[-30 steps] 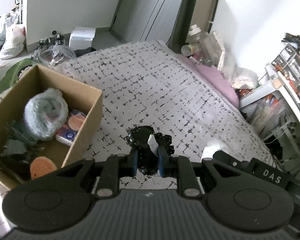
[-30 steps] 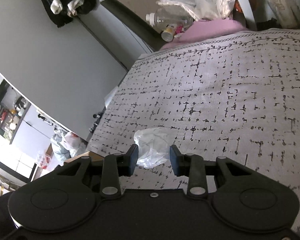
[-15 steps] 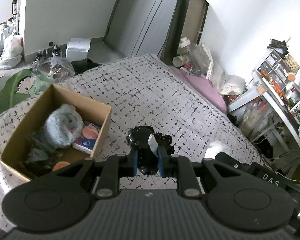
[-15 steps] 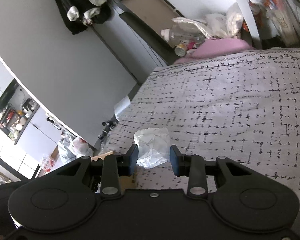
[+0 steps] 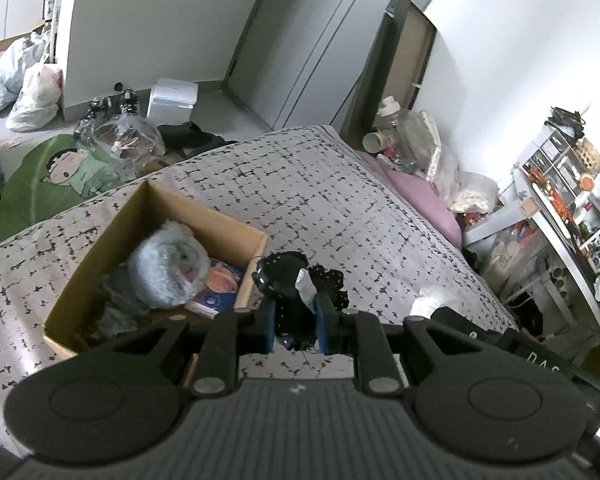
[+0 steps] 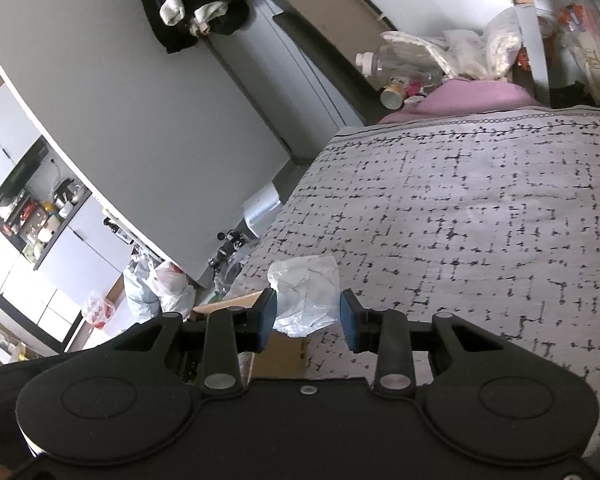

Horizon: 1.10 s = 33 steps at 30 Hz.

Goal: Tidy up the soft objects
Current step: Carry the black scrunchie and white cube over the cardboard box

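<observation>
Box nearer, black cloth in left hand-held gripper

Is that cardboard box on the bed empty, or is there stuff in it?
Not empty. The open-topped cardboard box holds a fluffy grey plush and a flat packet.

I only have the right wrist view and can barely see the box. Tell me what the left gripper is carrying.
Observer: The left gripper is shut on a black lacy fabric piece with a white tag.
Operator: Report where it sits relative to the cardboard box.
Observer: It is just beyond the right wall of the cardboard box, not over the opening.
Operator: List what is in the box.
Observer: A fluffy grey plush lies on top of a flat packet, beside some dark items I cannot identify.
</observation>
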### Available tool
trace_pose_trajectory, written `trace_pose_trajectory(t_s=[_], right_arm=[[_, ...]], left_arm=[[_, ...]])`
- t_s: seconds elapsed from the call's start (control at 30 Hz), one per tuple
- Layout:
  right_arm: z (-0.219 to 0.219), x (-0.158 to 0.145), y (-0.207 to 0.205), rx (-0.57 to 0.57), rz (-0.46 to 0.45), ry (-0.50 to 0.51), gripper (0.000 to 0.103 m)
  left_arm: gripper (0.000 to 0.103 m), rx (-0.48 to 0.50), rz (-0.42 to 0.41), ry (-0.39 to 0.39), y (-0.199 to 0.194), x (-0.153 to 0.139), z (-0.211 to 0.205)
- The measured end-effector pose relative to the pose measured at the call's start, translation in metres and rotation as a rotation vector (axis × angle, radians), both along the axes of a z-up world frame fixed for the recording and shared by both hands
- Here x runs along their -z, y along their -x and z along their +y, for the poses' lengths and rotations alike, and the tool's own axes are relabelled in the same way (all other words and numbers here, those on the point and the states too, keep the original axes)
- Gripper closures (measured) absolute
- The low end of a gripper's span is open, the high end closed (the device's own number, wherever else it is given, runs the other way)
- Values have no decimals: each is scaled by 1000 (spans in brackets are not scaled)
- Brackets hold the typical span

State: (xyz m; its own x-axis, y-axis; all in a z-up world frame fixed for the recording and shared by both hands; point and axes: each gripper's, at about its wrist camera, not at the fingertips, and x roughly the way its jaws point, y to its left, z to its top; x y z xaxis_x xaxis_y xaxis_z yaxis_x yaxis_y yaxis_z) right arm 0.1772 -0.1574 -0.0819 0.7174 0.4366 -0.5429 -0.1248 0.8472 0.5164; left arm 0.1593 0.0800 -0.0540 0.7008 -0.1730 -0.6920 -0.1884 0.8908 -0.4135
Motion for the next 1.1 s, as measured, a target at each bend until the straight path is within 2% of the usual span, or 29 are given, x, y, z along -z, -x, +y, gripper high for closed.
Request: trace_pose_trajectory(t_s=[0.23,0.73,0.9,0.93,1.1], right_arm=[[29,2,-4,-30,-3,2,69],[86,15,-7,-103,26,41,69],[107,20,-7,-142,38,53,69],[111,21,-7,-148,41,58,69],[124,28,-6,-164,70,66,68]], left_arm=[[84,-37,21,28,1,14,23],[84,-130,127,88,7,54,66],[80,-177,173,116,11,62,81],[79,-183,186,122,11,64,84],[55,-188,215,136,10,69,92]])
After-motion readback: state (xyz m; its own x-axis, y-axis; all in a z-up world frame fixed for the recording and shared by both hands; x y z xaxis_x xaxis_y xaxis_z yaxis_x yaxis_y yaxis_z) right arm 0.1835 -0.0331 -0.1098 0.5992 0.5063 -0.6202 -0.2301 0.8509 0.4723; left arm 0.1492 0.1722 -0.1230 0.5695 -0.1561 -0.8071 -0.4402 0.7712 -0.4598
